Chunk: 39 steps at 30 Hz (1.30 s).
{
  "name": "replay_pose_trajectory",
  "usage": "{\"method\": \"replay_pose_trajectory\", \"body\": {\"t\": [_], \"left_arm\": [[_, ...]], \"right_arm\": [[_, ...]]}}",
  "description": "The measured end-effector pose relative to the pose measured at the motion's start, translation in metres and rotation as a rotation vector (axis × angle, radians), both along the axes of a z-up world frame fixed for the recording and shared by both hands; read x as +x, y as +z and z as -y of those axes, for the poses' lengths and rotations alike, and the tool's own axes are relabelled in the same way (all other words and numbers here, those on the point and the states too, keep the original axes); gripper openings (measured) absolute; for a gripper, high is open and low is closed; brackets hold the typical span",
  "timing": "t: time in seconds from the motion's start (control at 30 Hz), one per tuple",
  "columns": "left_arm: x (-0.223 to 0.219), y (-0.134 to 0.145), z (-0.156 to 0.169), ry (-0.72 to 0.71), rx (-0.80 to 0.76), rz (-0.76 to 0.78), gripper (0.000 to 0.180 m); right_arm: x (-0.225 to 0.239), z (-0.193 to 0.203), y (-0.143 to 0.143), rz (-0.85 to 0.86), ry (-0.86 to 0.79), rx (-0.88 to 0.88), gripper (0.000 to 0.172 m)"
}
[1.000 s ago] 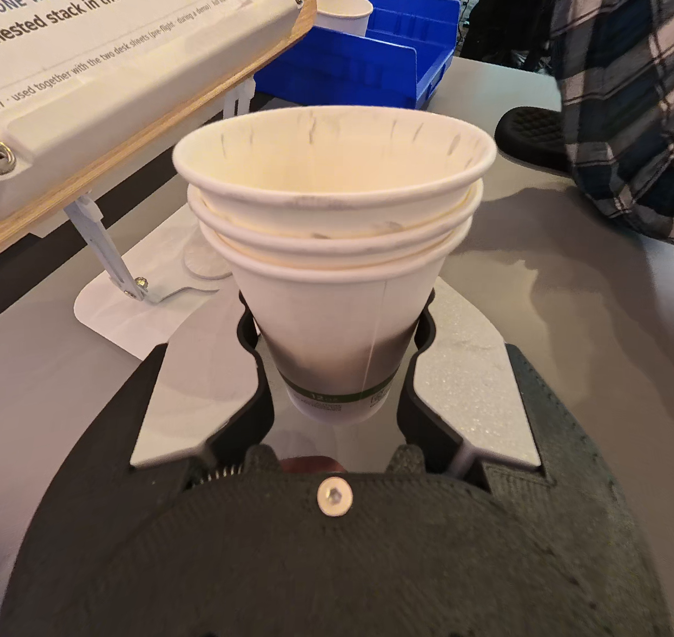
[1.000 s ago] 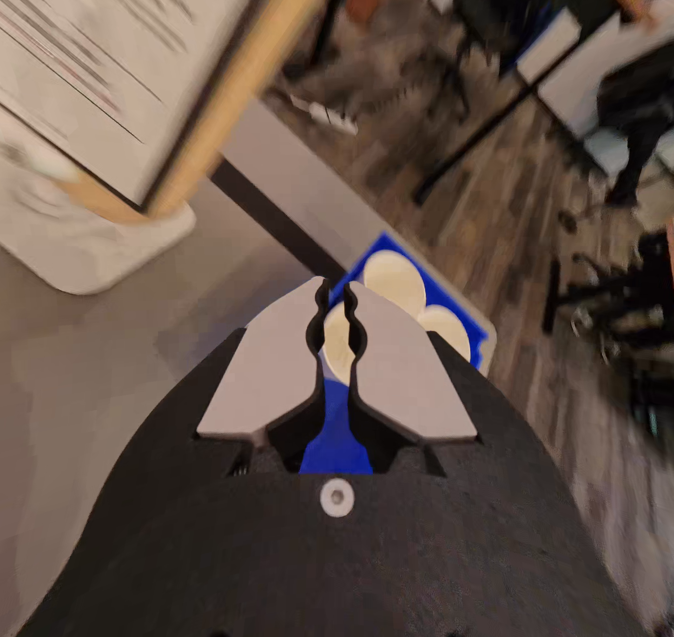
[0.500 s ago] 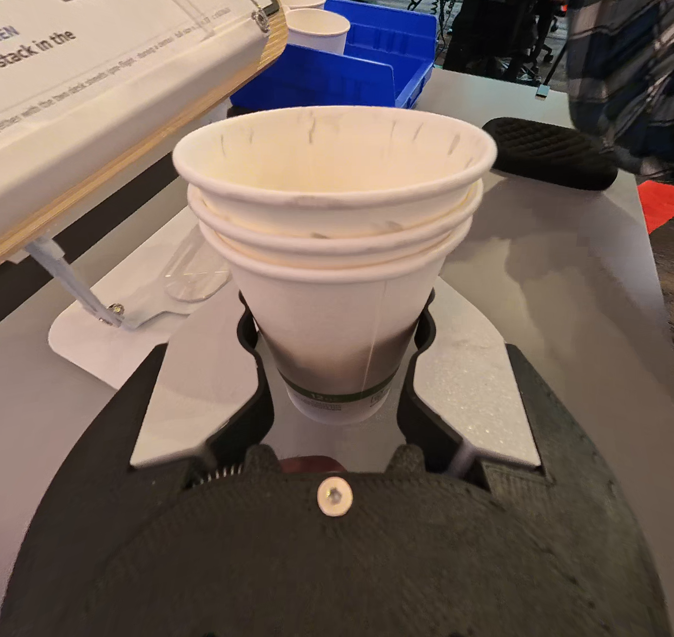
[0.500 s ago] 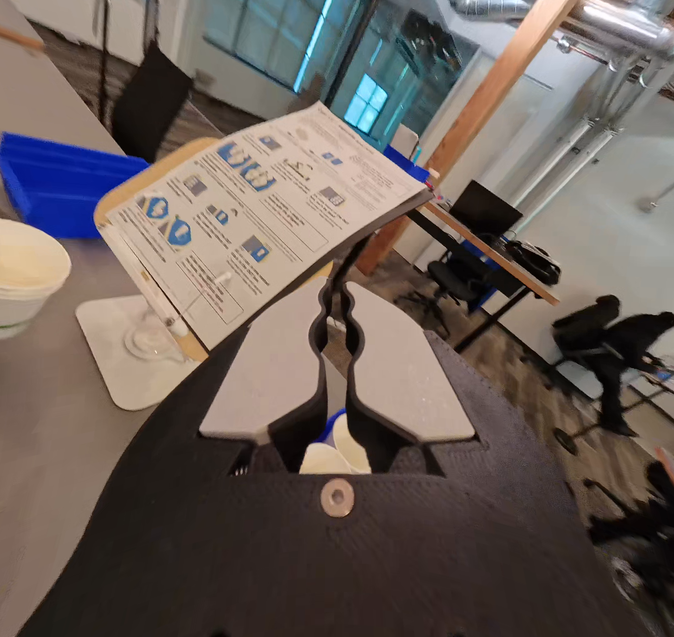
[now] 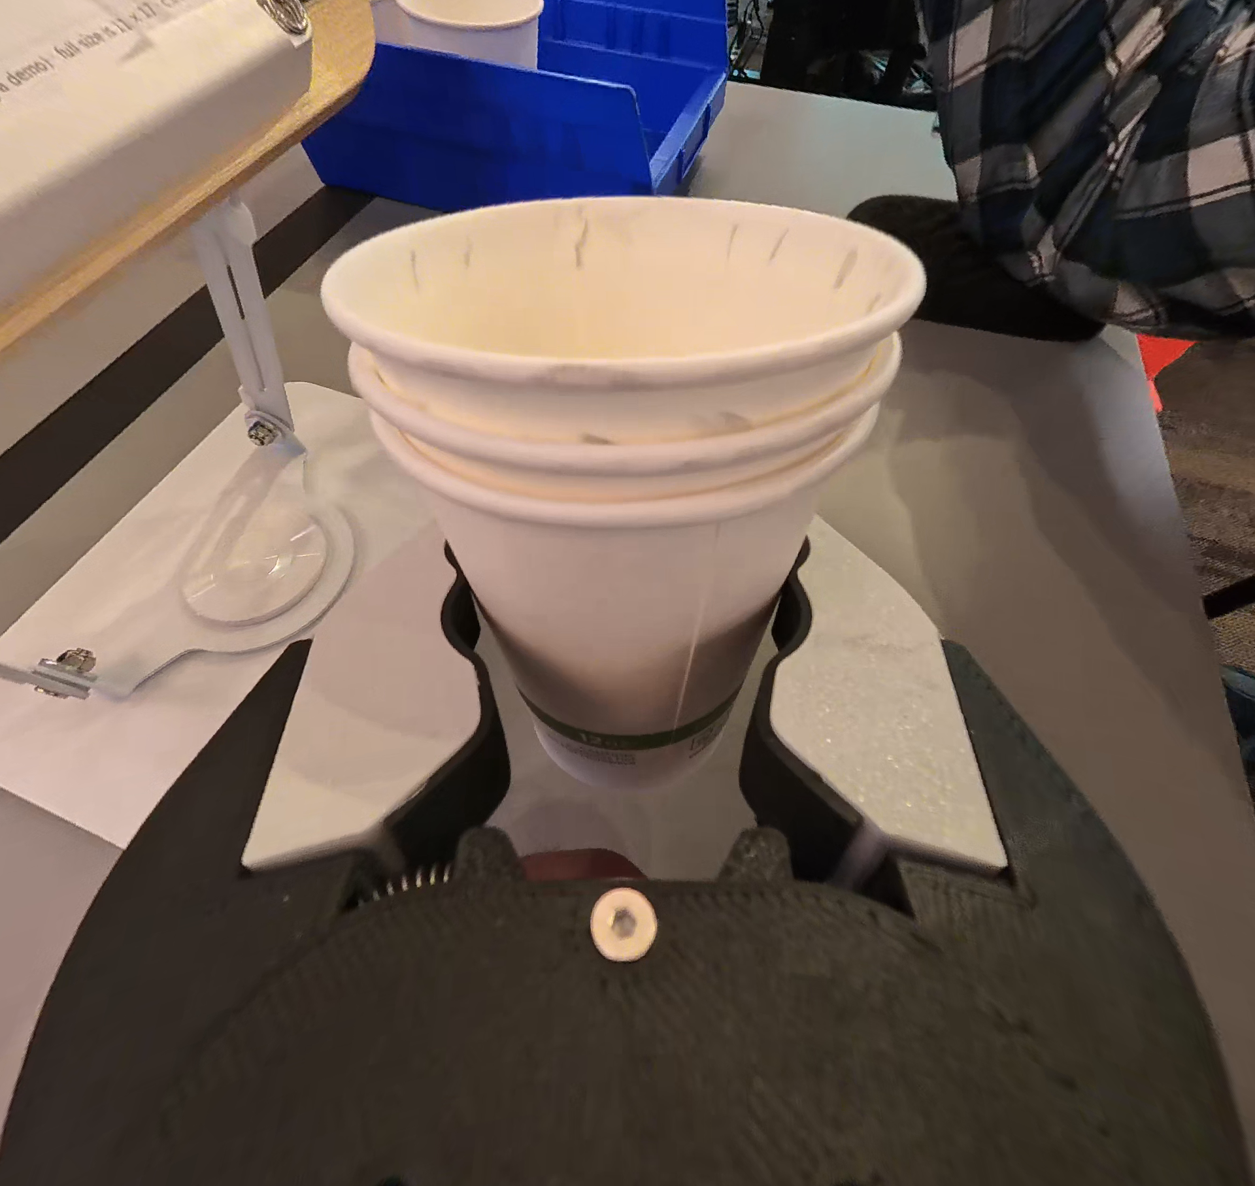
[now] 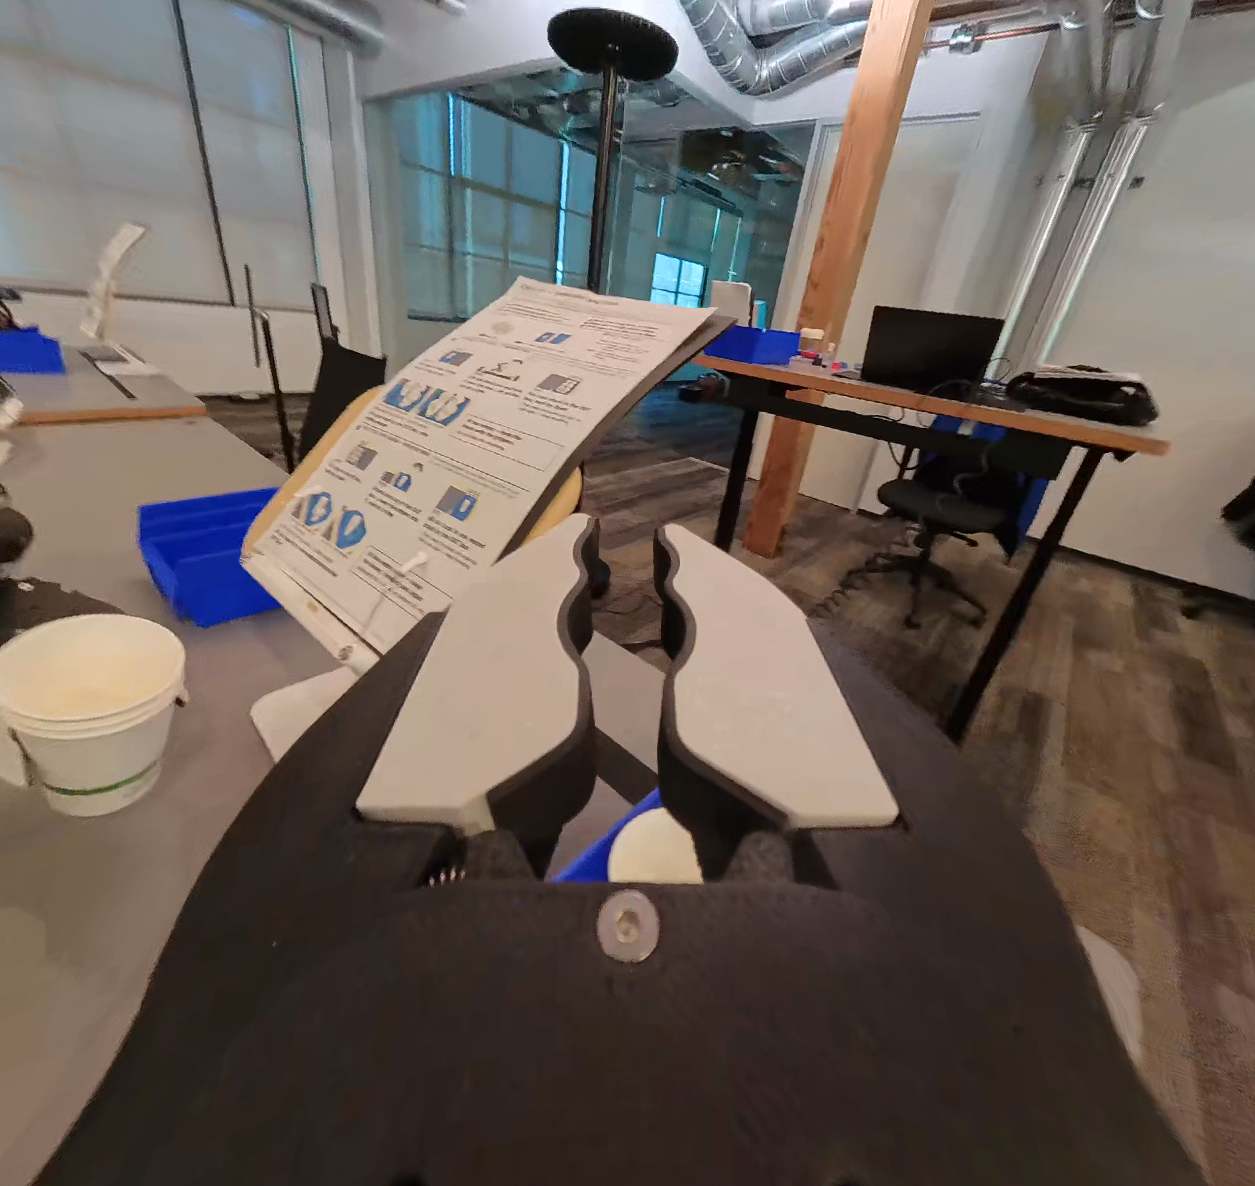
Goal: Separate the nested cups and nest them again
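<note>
Stack of three nested white paper cups (image 5: 621, 474) – green band near base, smudged rims – upright on grey worktop (image 5: 985, 474), pinched at lower wall by left tongs (image 5: 625, 617). Right tongs (image 6: 621, 583) spread slightly, bare, raised beside instruction board (image 6: 475, 447). Cup bases hidden inside stack. Blue bin (image 5: 543, 121) holds more cups, partly cut off. Office room, wood-look floor (image 6: 1120, 780).

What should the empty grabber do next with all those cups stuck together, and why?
Probably swing the right gripper, open with nothing between its fingers, toward the stack of cups and take the top rim. The left gripper already pinches the bottom cup, and all three are still nested.
</note>
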<state>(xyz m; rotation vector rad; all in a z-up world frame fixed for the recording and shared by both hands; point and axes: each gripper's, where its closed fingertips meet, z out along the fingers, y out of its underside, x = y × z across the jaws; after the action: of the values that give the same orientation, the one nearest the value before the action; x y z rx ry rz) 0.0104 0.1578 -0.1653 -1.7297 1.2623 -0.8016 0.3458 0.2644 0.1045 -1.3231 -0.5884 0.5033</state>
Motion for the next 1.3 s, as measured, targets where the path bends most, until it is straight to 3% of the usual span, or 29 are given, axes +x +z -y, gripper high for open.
{"method": "replay_pose_trajectory", "body": {"t": [0.07,0.17,0.23,0.37,0.5,0.6,0.73,1.03,1.3], "left_arm": [[-0.001,0.003,0.0,0.008,0.002,0.009,0.086],[0.0,0.011,-0.001,0.011,0.007,0.034,0.086],[0.001,0.018,-0.004,0.019,0.006,0.051,0.086],[0.006,0.039,-0.016,0.025,-0.011,0.078,0.086],[0.019,0.059,-0.035,0.02,0.036,0.045,0.086],[0.029,0.07,-0.045,-0.012,0.052,0.02,0.086],[0.042,0.078,-0.059,-0.017,0.142,-0.057,0.086],[0.041,0.071,-0.06,-0.023,0.192,-0.138,0.086],[0.037,0.078,-0.06,0.0,0.223,-0.143,0.086]], "right_arm": [[-0.015,0.003,-0.003,-0.036,0.033,-0.018,0.015],[-0.074,0.015,-0.007,0.035,0.149,-0.012,0.016],[-0.126,0.027,-0.02,0.171,0.258,-0.015,0.016],[-0.227,0.074,-0.07,0.519,0.544,0.005,0.016],[-0.285,0.106,-0.107,0.689,0.7,0.027,0.018],[-0.296,0.108,-0.121,0.76,0.695,0.026,0.018],[-0.294,0.104,-0.119,0.77,0.651,0.038,0.014],[-0.295,0.099,-0.138,0.827,0.656,-0.048,0.007],[-0.296,0.101,-0.132,0.786,0.669,-0.066,0.004]]}}
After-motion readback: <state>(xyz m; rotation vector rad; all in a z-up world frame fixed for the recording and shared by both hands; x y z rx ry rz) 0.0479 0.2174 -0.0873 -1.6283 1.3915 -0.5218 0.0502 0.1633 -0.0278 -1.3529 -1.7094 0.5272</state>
